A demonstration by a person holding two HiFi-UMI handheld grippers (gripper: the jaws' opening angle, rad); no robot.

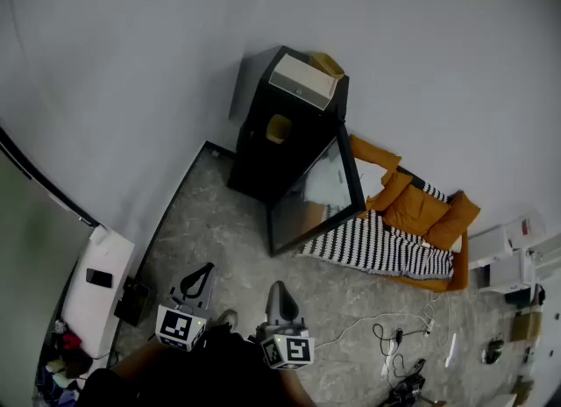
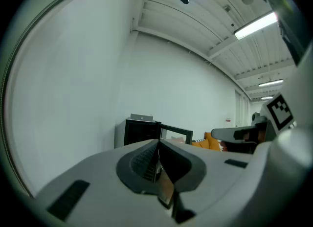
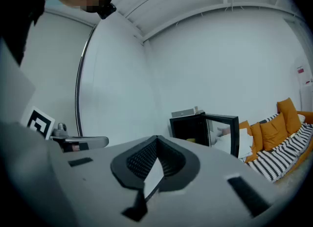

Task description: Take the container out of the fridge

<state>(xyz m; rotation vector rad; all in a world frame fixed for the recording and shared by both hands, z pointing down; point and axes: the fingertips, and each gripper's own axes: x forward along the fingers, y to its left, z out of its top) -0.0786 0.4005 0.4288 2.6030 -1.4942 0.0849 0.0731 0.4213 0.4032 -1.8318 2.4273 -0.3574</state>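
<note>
The left hand-held gripper (image 1: 201, 274) and right hand-held gripper (image 1: 278, 294) are both closed, holding nothing. One fridge (image 1: 259, 155) stands at 12 o'clock, door (image 1: 317, 195) open, one yellow container (image 1: 279, 127) inside.

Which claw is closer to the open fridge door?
Right. The right claw is short of the fridge door, below its near corner; the left claw is farther off to the left. Neither touches it.

Grey mottled floor (image 1: 230, 240)
Bearing a black fridge (image 1: 263, 155), door open, a striped mattress (image 1: 379, 249) just beside it, loose cables (image 1: 396, 342) well apart.
</note>
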